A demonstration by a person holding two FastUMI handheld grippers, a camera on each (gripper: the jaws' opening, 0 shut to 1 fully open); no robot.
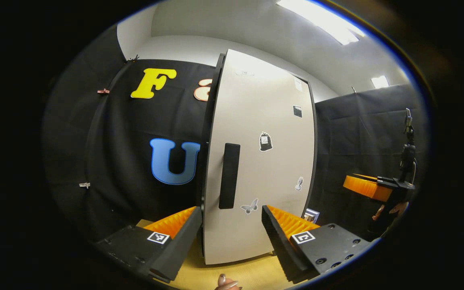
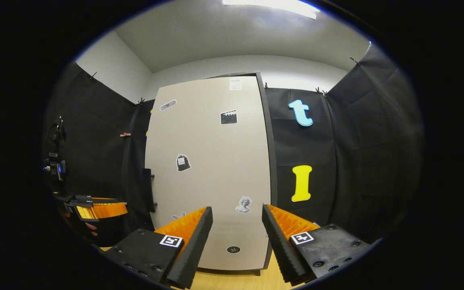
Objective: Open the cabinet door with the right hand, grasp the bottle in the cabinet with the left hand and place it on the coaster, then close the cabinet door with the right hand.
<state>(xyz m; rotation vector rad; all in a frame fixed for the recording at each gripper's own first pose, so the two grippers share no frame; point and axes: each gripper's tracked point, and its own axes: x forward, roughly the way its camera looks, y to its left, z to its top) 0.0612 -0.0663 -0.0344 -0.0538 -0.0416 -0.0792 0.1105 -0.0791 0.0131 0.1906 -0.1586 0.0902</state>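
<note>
Before both grippers, one cabinet door (image 2: pixel 212 169).

One cabinet (image 2: pixel 212 173) is seen, with one pale door (image 1: pixel 260 161) and one dark handle (image 1: pixel 229 175) on that door. Two grippers are counted: the left gripper (image 1: pixel 232 237) and the right gripper (image 2: pixel 236 237), each with two fingers and each with one square marker on every finger, so four markers are counted in total. On the door, six stickers can be counted in the right gripper view, among them one butterfly (image 1: pixel 249 206), one bust (image 2: pixel 244 204) and one clapperboard (image 2: pixel 228 117). One round dark disc (image 2: pixel 233 249) is seen low on the door. One wooden table (image 1: pixel 252 272) is seen. Two ceiling lights are counted in the left gripper view.
</note>
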